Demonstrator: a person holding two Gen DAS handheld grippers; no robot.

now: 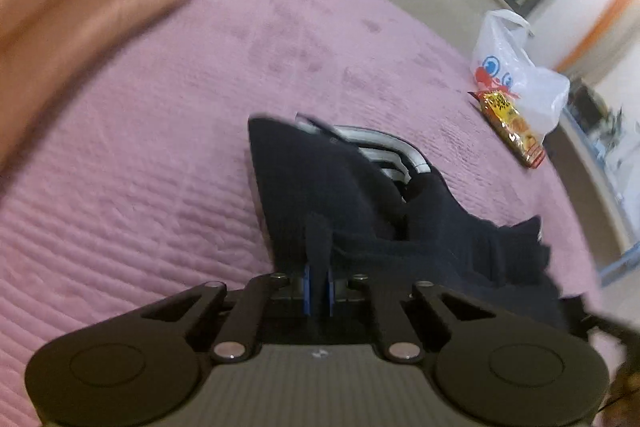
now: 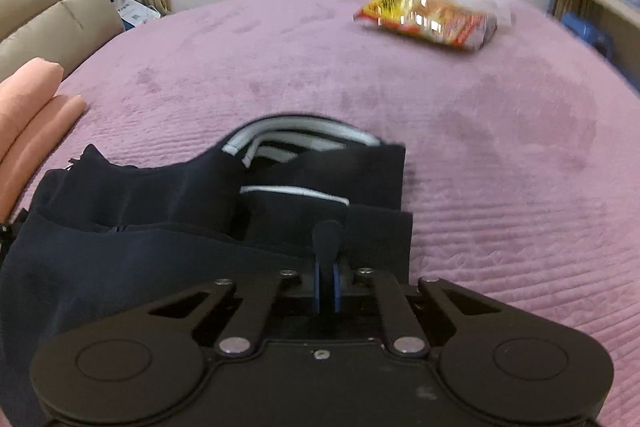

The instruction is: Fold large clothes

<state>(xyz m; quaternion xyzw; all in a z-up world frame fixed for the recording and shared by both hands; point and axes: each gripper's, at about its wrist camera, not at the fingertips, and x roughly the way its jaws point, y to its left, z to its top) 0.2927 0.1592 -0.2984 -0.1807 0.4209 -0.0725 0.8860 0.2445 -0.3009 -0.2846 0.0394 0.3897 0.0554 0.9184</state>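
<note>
Both claws are pinched tight on dark cloth: the left gripper (image 1: 319,269) and the right gripper (image 2: 327,267) each hold an edge of the navy garment (image 2: 160,211), which lies bunched on the pink bedspread (image 2: 500,187). It looks soft, limp and light, so gripping opposite hem corners should keep it spread.

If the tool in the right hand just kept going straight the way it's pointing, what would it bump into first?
The dark garment its tips already pinch; past that, probably the pink bed cover. Depth is hard to judge.
</note>
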